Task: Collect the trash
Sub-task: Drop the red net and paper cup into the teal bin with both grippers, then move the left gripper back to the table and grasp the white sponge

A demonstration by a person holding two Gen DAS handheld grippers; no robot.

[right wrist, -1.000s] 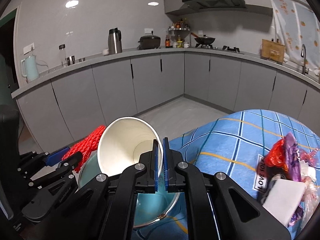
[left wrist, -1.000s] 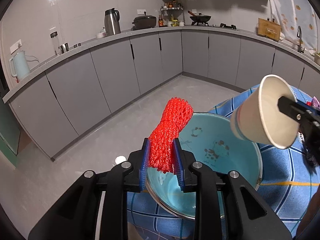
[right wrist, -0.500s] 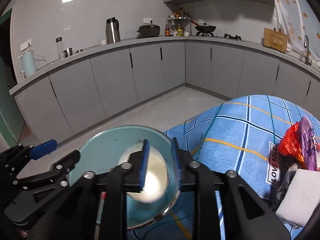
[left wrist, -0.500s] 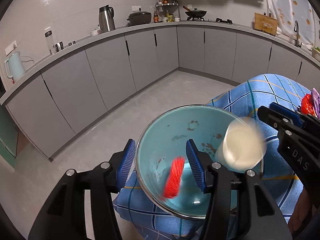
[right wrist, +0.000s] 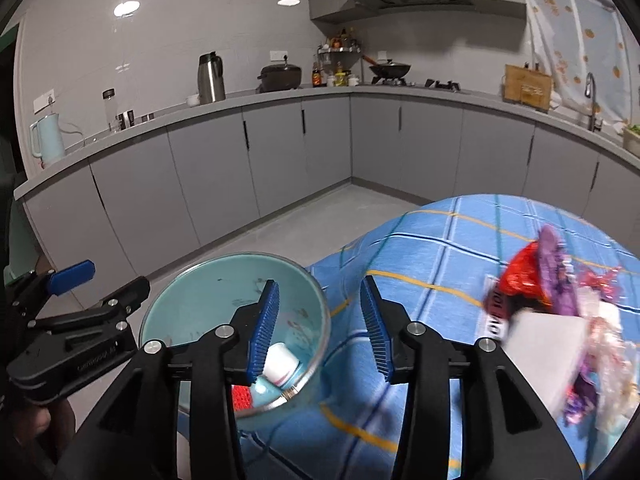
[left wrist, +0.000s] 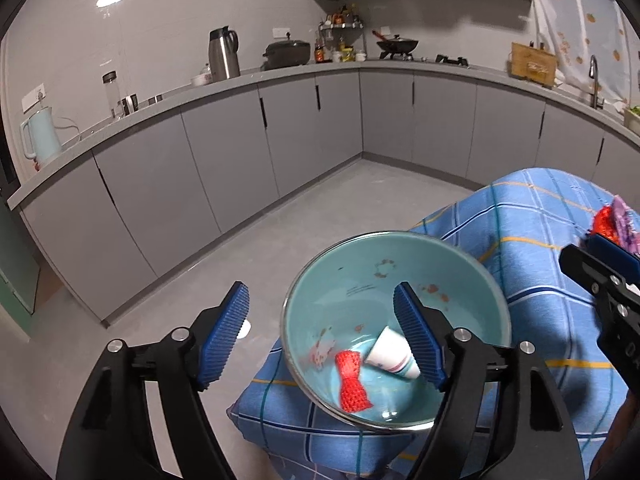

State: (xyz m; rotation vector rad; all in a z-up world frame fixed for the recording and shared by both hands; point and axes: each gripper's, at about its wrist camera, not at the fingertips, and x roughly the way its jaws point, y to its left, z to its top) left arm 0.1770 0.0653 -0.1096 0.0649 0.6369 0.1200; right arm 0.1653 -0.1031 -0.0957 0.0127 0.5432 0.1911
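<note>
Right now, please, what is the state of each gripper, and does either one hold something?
Left gripper: jaws opening, holding nothing; the net lies in the bowl.
Right gripper: jaws opening, holding nothing; the cup lies in the bowl too.

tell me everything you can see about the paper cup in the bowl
The paper cup is white with thin coloured bands near its rim. It looks undamaged and lies tipped on its side on the floor of the teal bowl, narrow base pointing up and away, mouth hidden behind a finger of the left hand-held gripper. The red mesh sleeve lies just beside it; contact is unclear. No hand-held gripper holds the cup.
</note>
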